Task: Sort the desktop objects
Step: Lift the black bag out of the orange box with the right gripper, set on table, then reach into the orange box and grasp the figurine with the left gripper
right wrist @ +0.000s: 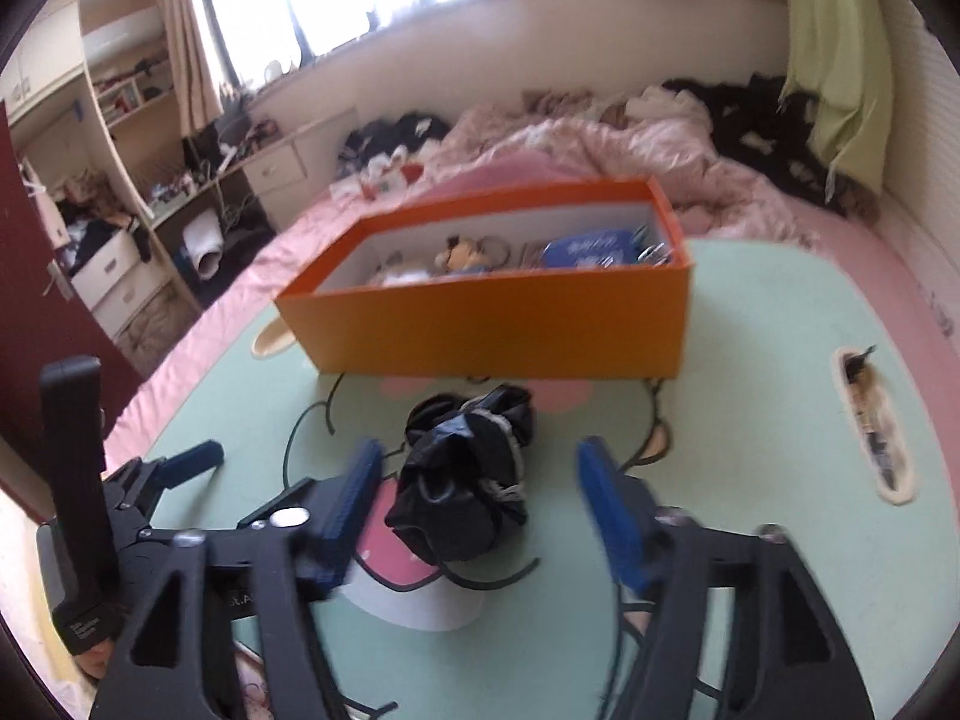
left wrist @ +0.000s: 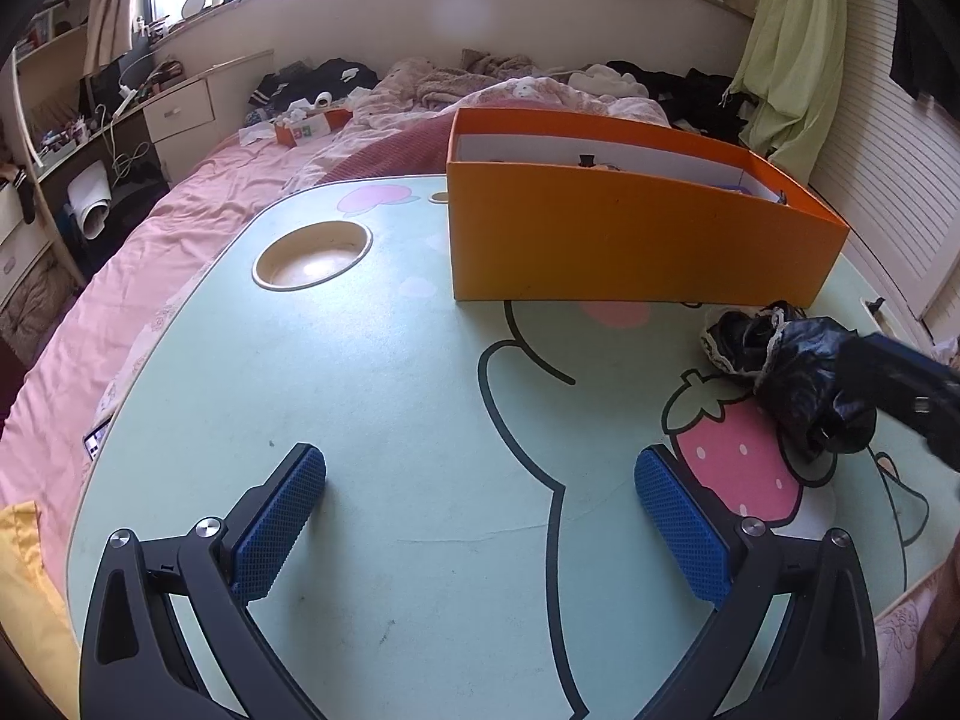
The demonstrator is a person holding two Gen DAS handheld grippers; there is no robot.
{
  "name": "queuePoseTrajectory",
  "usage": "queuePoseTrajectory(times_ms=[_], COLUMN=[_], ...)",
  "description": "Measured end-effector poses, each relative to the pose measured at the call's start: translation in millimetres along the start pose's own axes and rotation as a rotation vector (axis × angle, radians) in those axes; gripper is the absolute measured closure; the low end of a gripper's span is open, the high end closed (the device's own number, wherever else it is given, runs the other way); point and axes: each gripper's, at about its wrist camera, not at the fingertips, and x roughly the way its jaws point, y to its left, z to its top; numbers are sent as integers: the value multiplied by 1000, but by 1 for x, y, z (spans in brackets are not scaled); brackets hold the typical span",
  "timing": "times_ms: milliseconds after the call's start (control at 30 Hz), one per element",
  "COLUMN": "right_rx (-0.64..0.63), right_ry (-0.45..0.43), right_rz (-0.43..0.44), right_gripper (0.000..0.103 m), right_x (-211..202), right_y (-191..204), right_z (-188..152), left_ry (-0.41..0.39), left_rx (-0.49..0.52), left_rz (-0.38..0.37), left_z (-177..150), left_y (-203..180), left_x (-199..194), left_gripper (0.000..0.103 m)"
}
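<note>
Here, one orange box [right wrist: 492, 324], one black bundle [right wrist: 465, 480] loose between the right gripper's [right wrist: 480, 501] wide jaws, left gripper's [left wrist: 480, 516] jaws wide.

Rumpled pink bed [left wrist: 198, 192], green hanging cloth [left wrist: 792, 60], cluttered shelves [right wrist: 120, 96] behind.

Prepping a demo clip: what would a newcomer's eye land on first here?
The orange box at the far side of the pale green cartoon table, already holding small items. Next, the crumpled black bundle lying on the table just in front of the box, framed between the blue pads of the open right gripper. The left gripper hangs open over bare tabletop, holding nothing.
</note>
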Motion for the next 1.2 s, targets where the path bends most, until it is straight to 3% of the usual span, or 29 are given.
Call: queuePoseTrajectory(times_ms=[100, 267, 333, 567, 700, 833, 933, 1067, 1200], right_rx=[-55, -174, -183, -143, -144, -145, -145, -147, -147], right_ry=[-23, 53, 107, 115, 113, 114, 113, 113, 112], right_rz=[-84, -168, -172, -143, -144, -143, -143, -142, -142], right_gripper=[16, 16, 16, 1, 0, 0, 0, 0, 0], right_x=[-14, -8, 4, 10, 10, 10, 9, 9, 9], right_y=[1, 6, 4, -3, -2, -3, -4, -4, -5], right_z=[-6, -29, -35, -35, -37, -37, -38, -38, -39], left_ry=[-6, 5, 33, 31, -65, -22, -35, -143, -132], left_rx=[0, 27, 16, -71, 2, 36, 16, -22, -52], left_rz=[20, 9, -28, -128, -168, -221, -251, -259, -329], left_z=[-1, 1, 2, -2, -6, -6, -4, 1, 12], left_y=[-2, -2, 3, 9, -1, -11, -9, 0, 9], left_x=[-1, -1, -1, -13, -25, -30, -40, -62, -68], left_gripper=[0, 0, 0, 0, 0, 0, 0, 0, 0])
